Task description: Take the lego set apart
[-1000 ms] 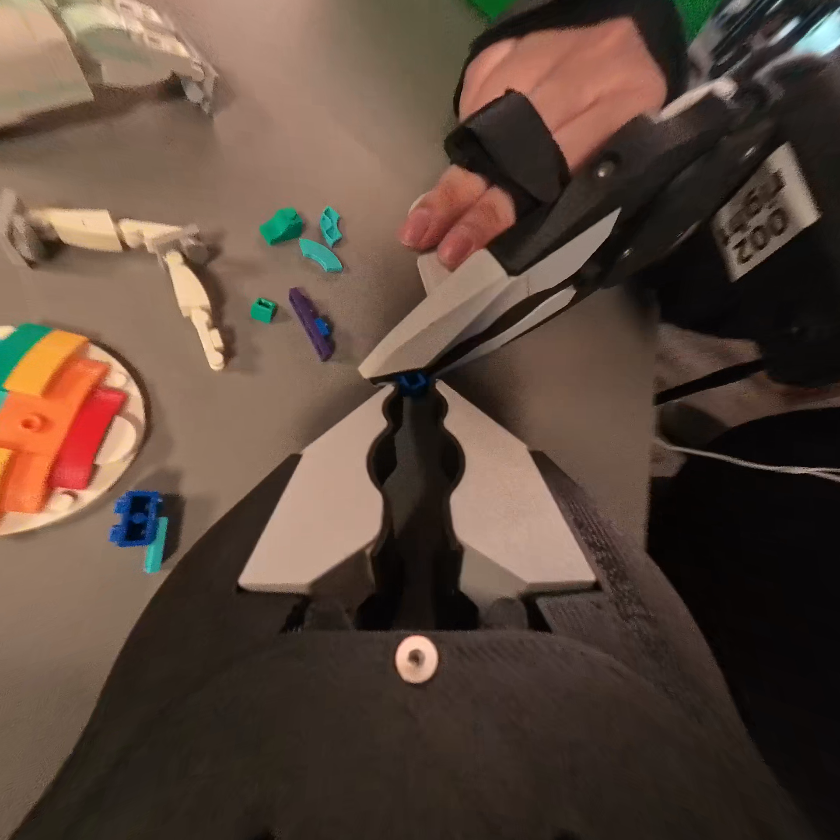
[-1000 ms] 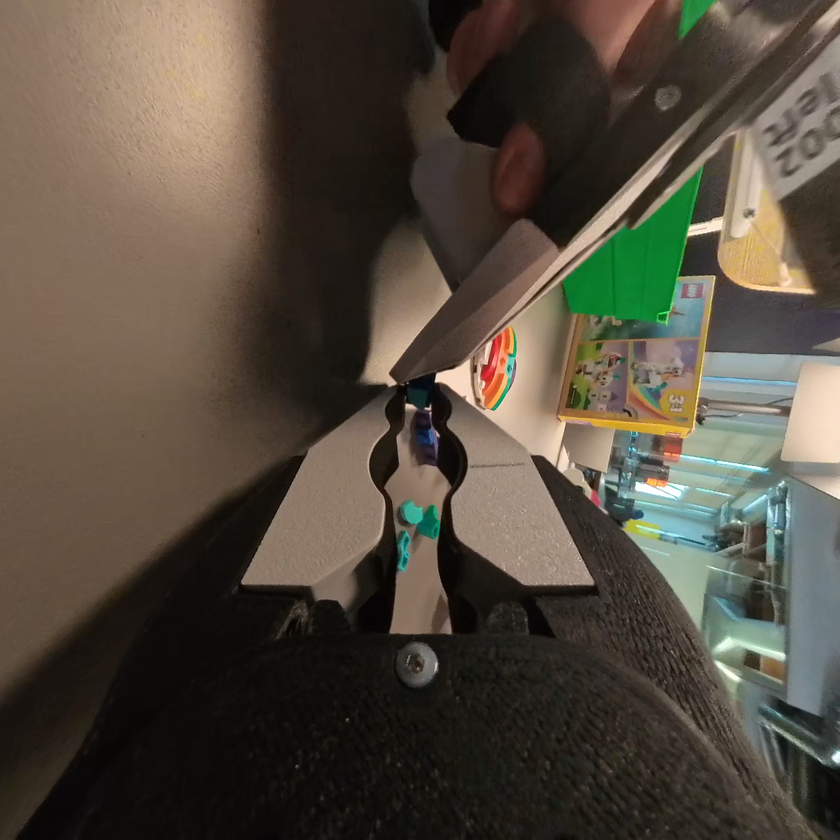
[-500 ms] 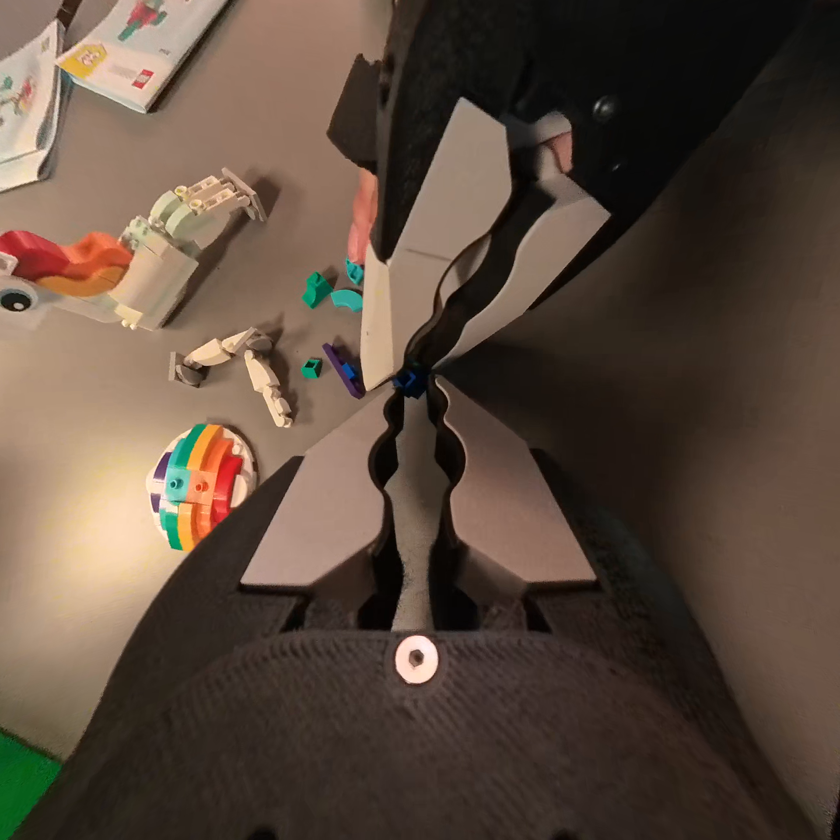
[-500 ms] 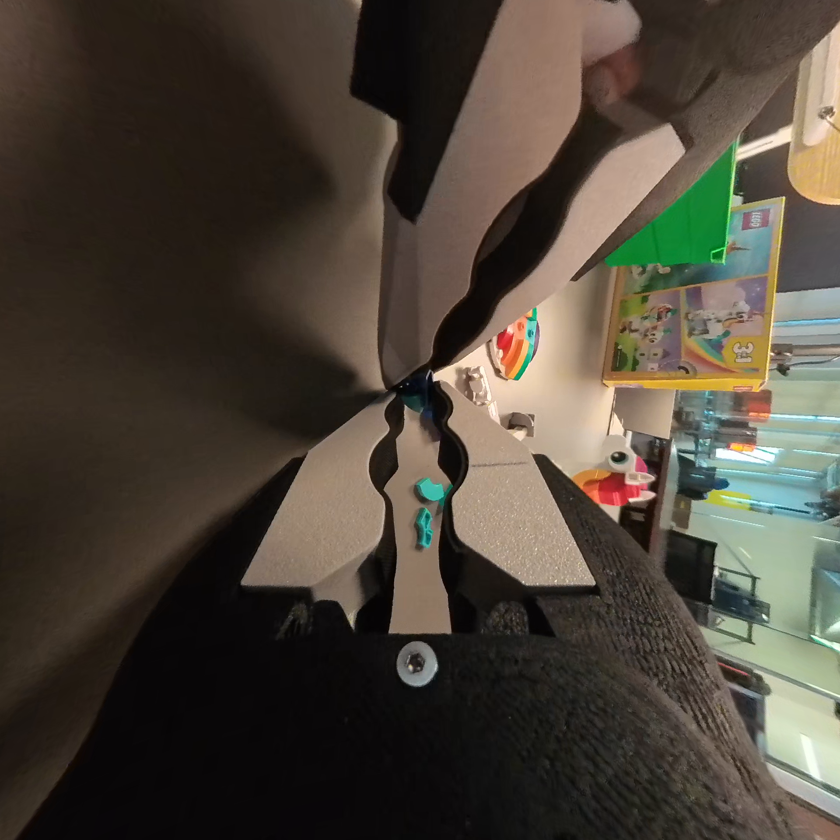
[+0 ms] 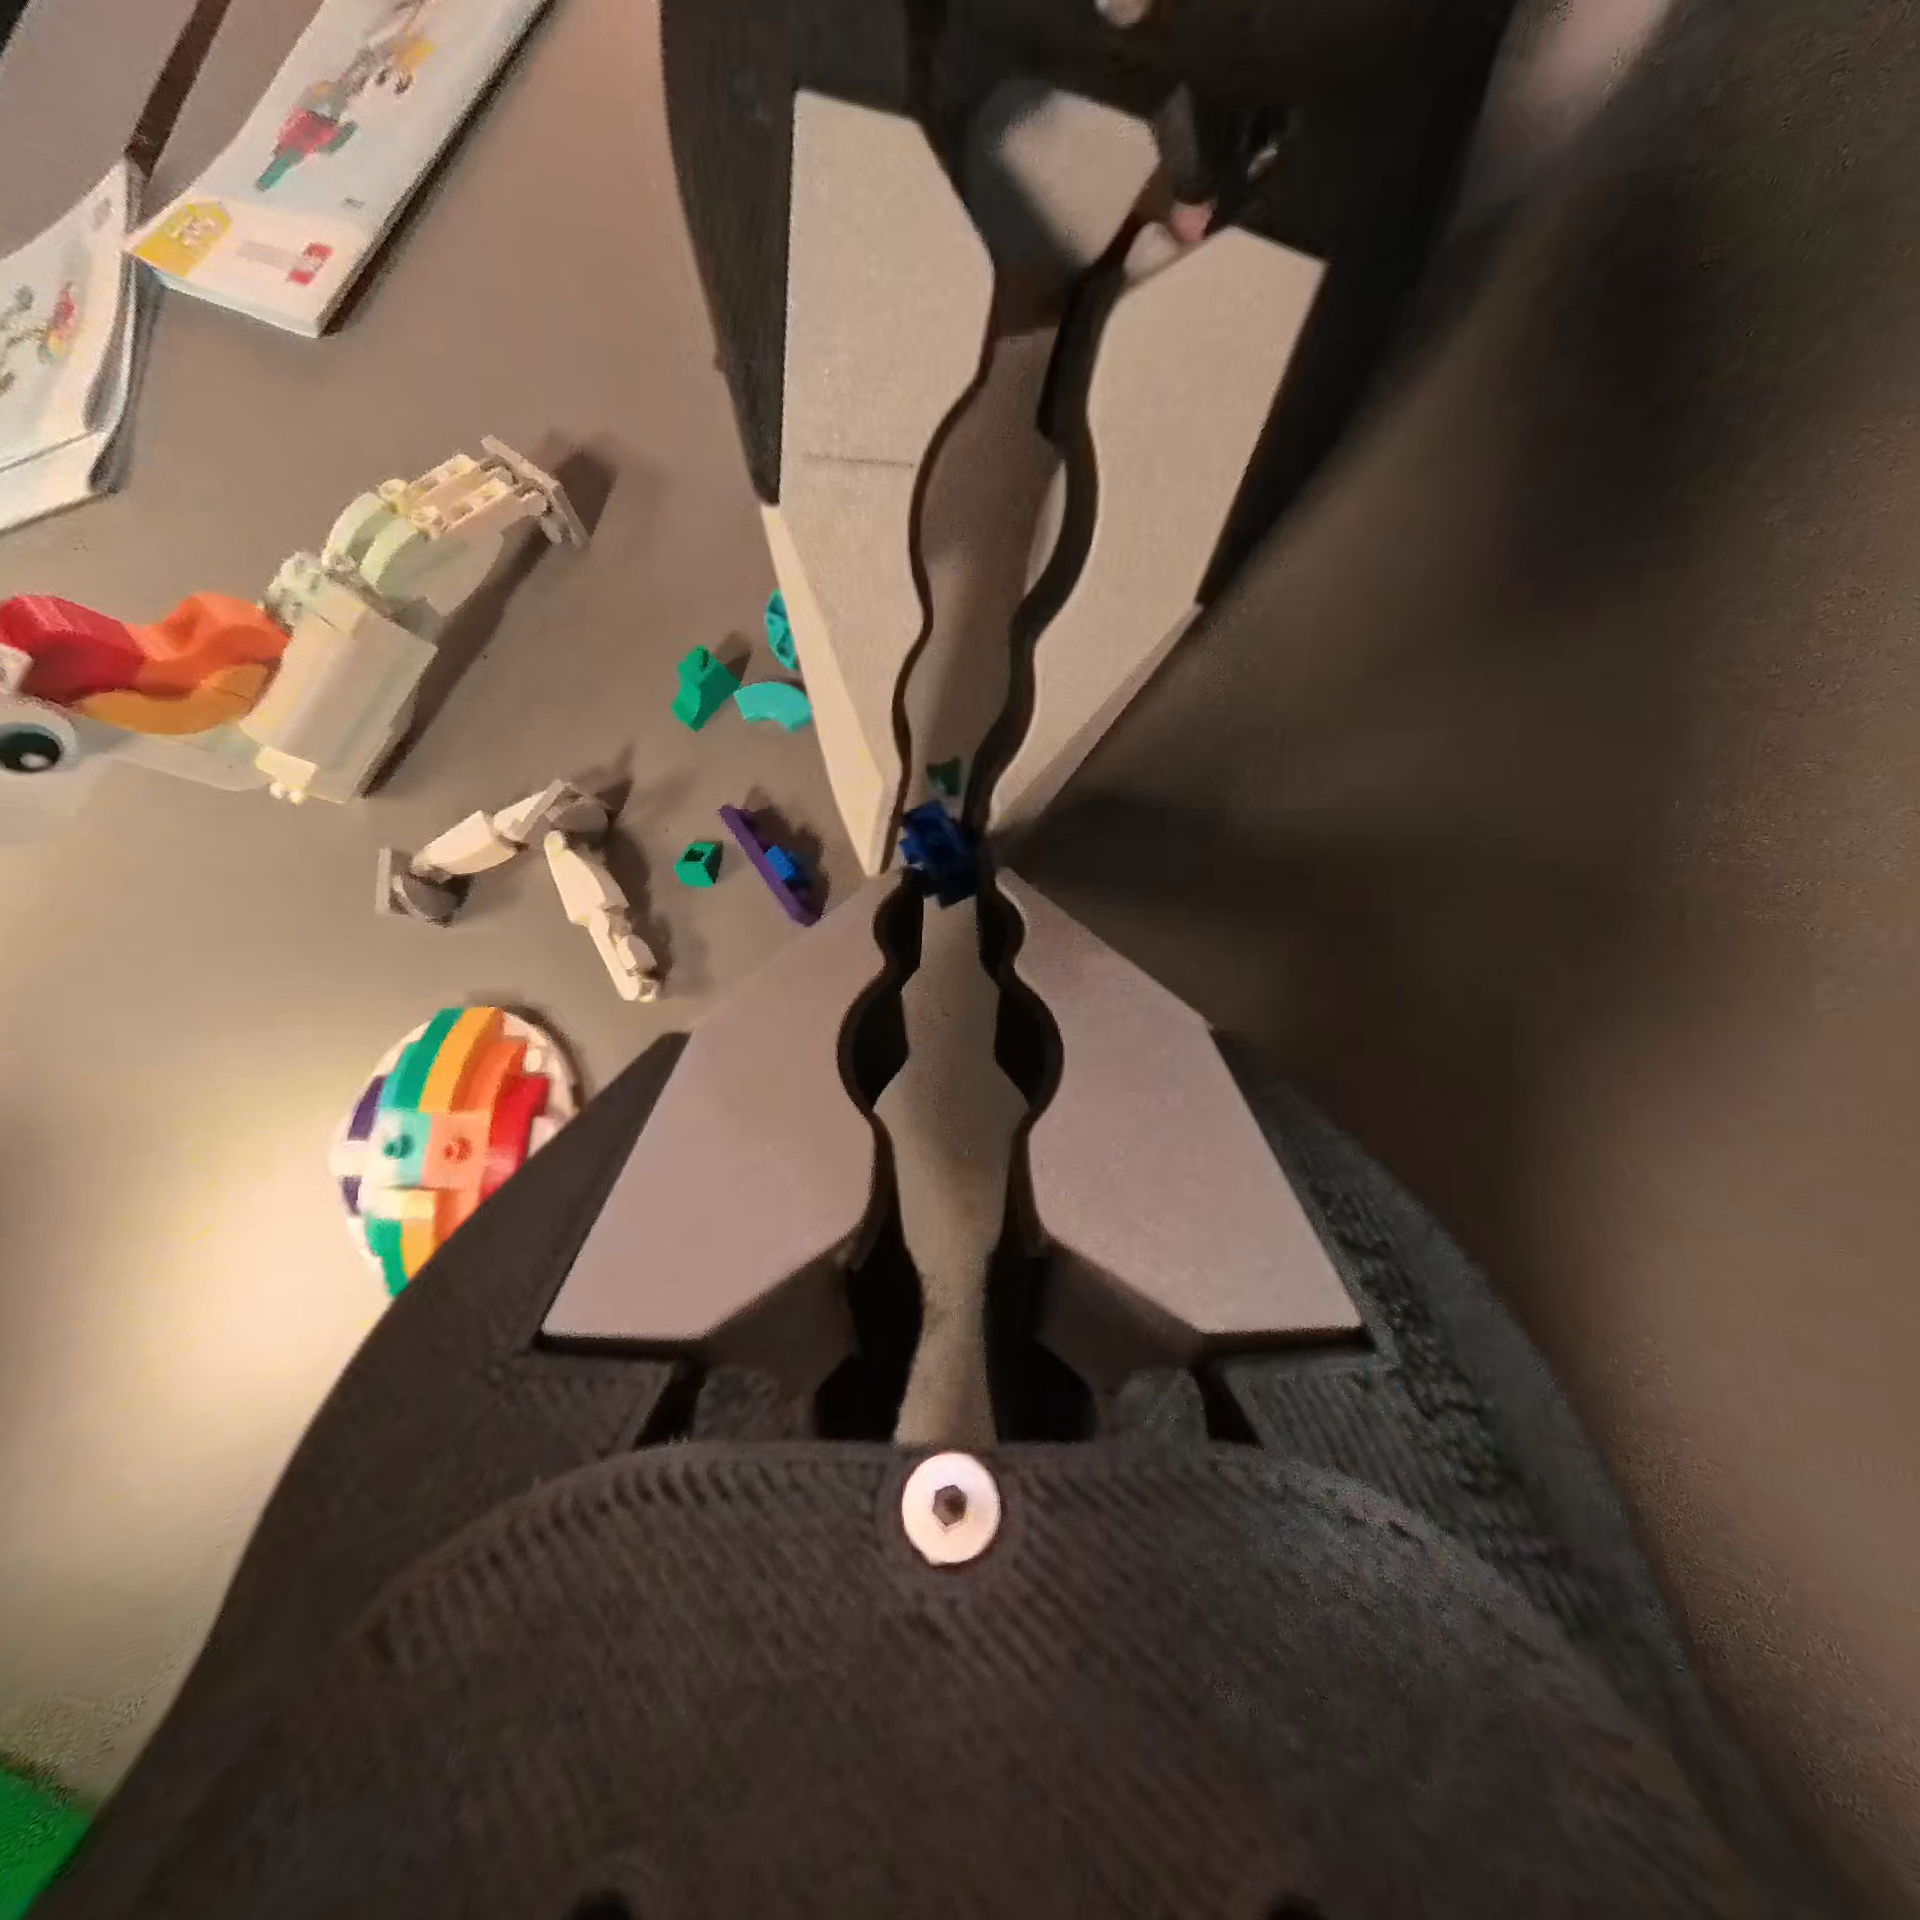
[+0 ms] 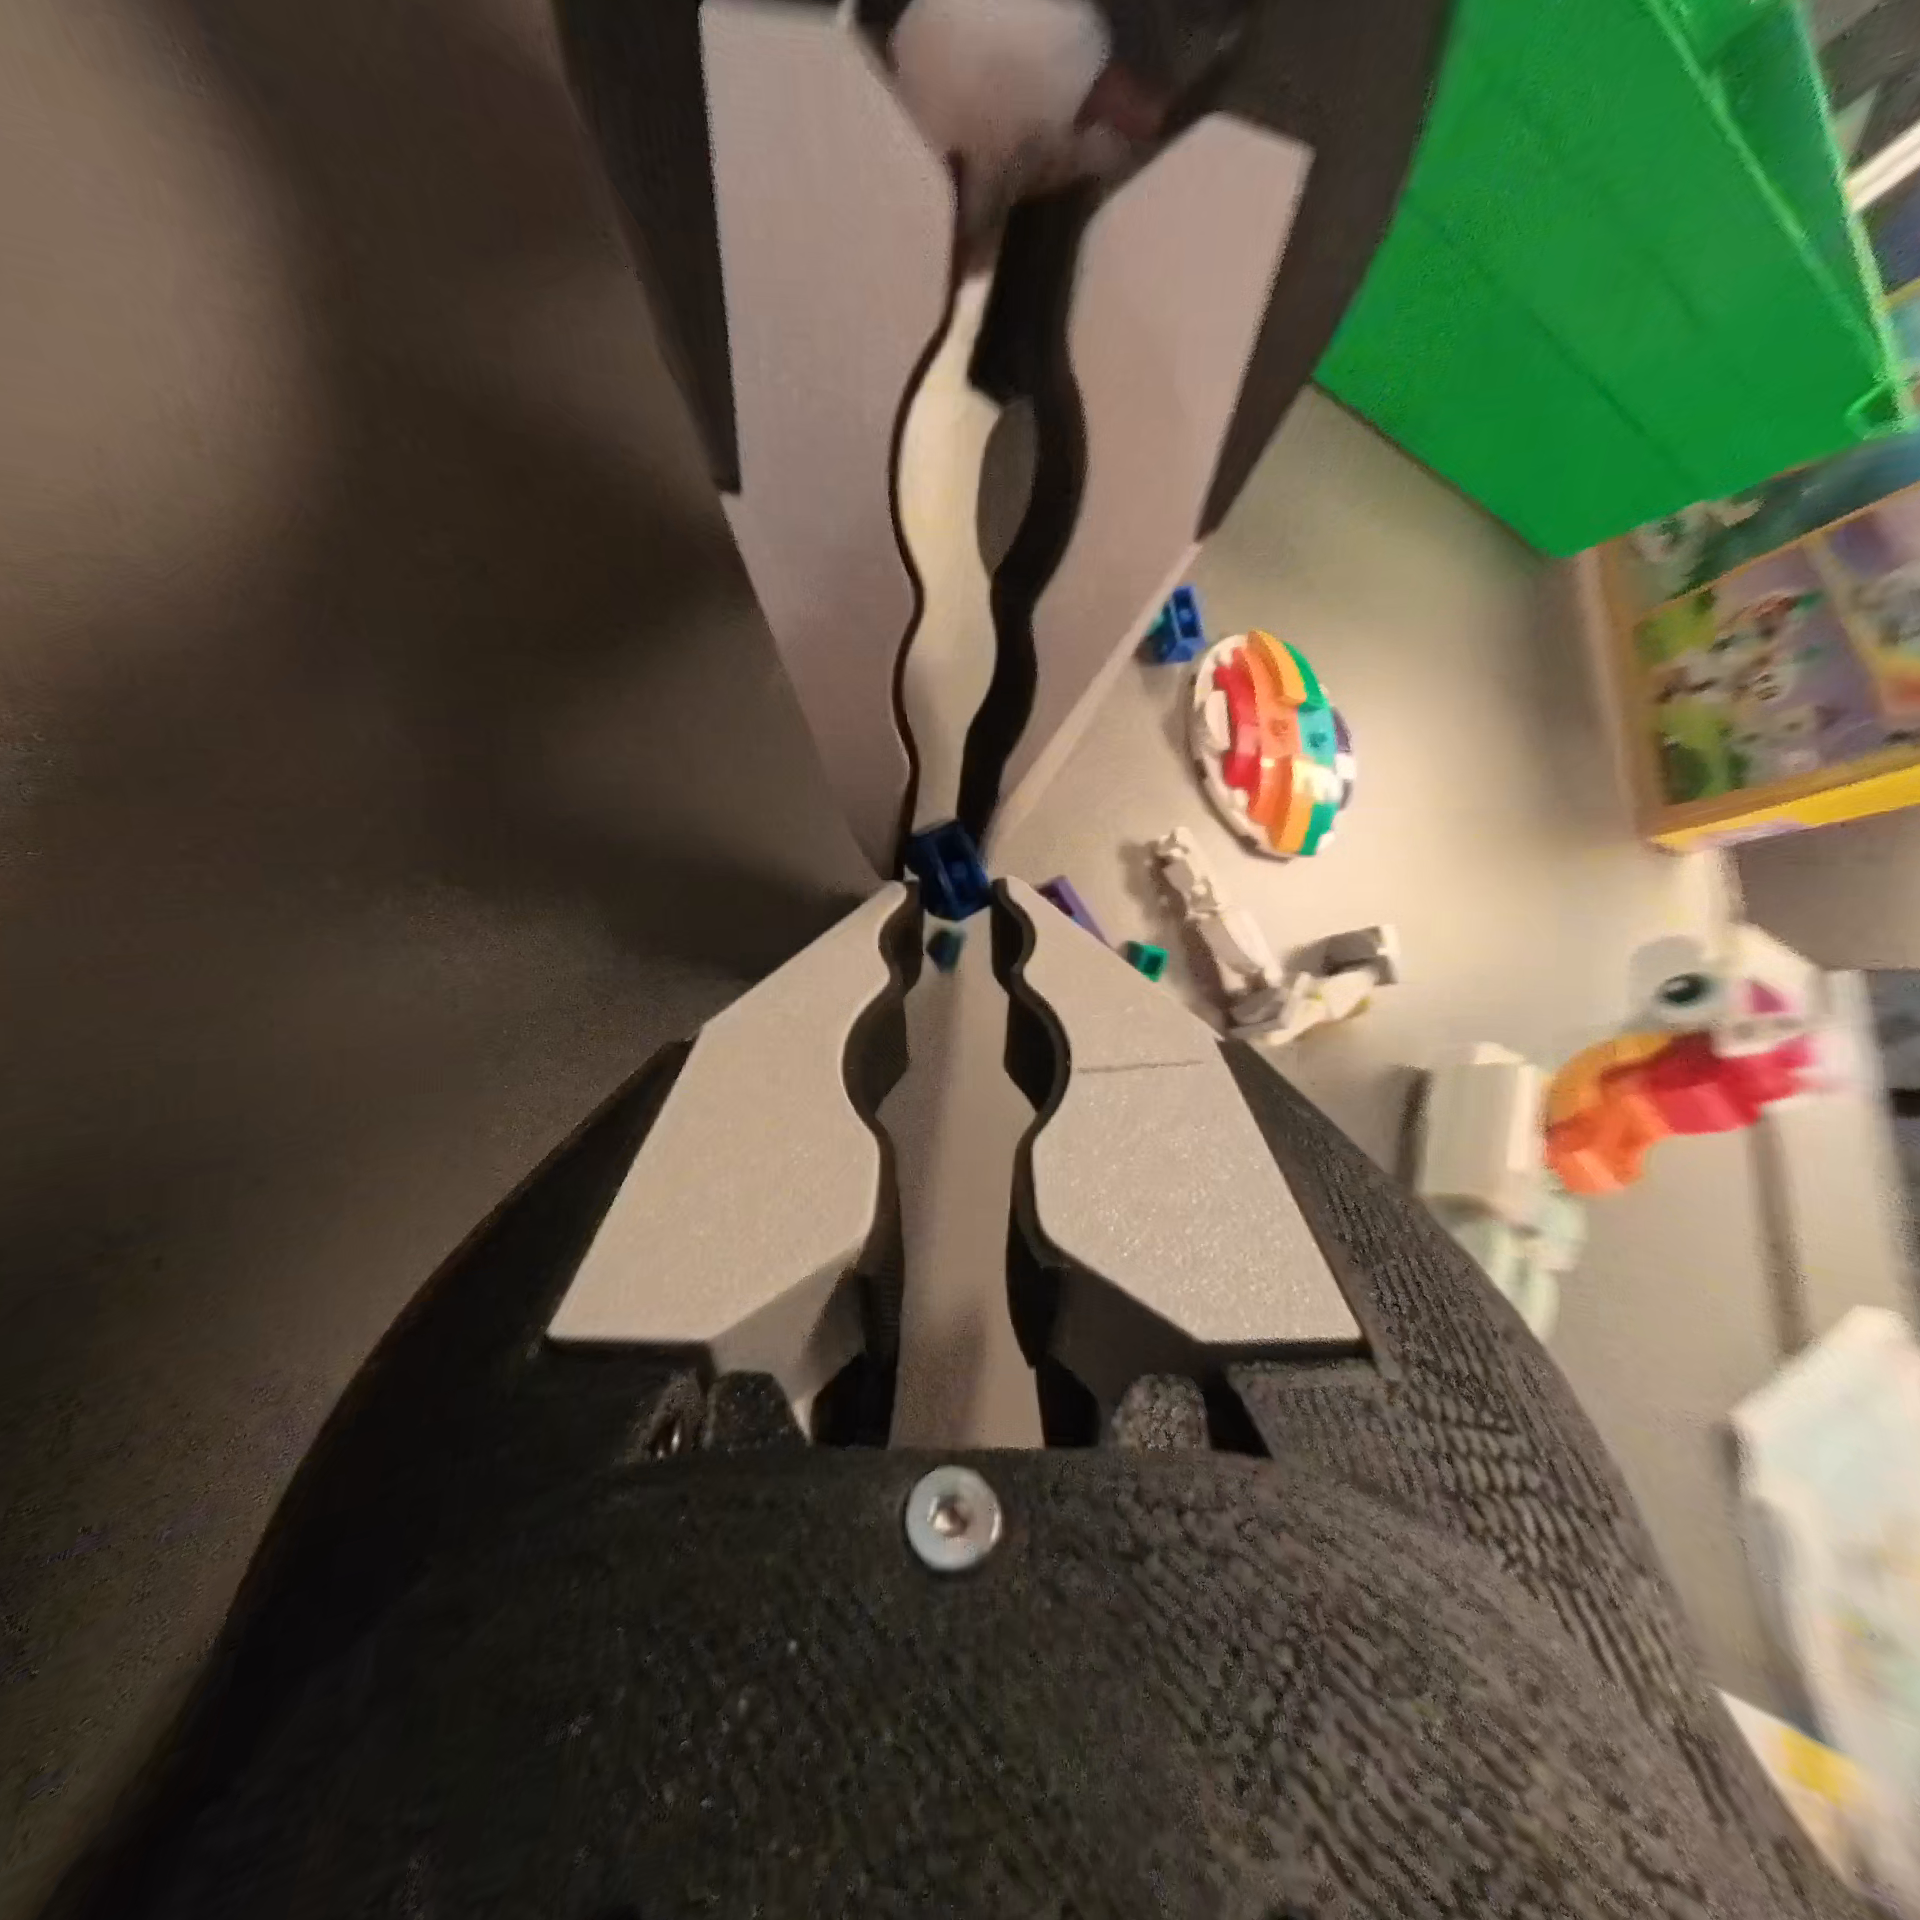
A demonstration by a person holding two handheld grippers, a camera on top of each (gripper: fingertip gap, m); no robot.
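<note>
A small blue lego piece [image 5: 935,850] is pinched between both grippers, which meet tip to tip above the grey table. My left gripper [image 5: 943,885] is shut on its near end. My right gripper [image 6: 951,902] is shut on the same blue piece [image 6: 948,871] from the opposite side. In each view the other gripper comes down from the top edge. A tiny teal piece [image 6: 943,948] shows in the gap between the right gripper's fingers, apart from the blue piece. I cannot tell whether it lies on the table.
On the table lie a rainbow disc [image 5: 457,1132], a white animal body with a red-orange mane [image 5: 208,675], white legs [image 5: 561,862], loose teal pieces [image 5: 707,686], a purple piece [image 5: 774,862] and booklets [image 5: 291,177]. A green bin [image 6: 1610,260] and the set's box [image 6: 1766,675] stand behind. The rainbow disc [image 5: 457,1132] is about 11 centimeters from both grippers' fingertips. Seen from the right wrist view [image 6: 1290,736] as well.
Both grippers have turned and now face each other in a straight line, still holding the blue piece. The teal bit seen at the blue piece earlier now shows apart from it.
</note>
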